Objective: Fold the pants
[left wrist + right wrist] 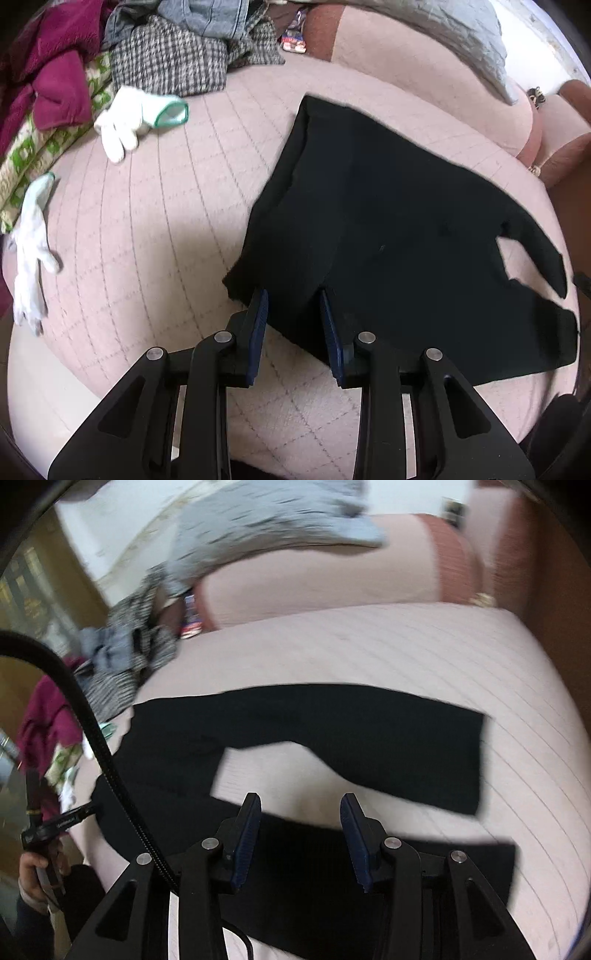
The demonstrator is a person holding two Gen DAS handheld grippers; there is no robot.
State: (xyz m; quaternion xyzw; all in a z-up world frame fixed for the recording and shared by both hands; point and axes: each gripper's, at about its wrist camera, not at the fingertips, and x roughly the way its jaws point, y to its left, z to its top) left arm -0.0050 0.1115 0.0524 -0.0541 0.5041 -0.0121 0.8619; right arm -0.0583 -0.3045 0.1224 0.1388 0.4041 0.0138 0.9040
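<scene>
Left wrist view: left gripper (291,295) pinching the waist edge of black pants (388,229) spread on a pink quilted bed (166,229); thin cloth may slip free. White gloves (125,118) lie near piled clothes (166,55)

Right wrist view: right gripper (301,801) spread, empty, above the splayed legs; a black cable (92,731) could snag

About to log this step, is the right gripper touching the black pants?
Apart. In the right wrist view, the right gripper has open jaws with pink bedding visible between the fingertips, and the black pants lie flat beyond and beneath them.
</scene>
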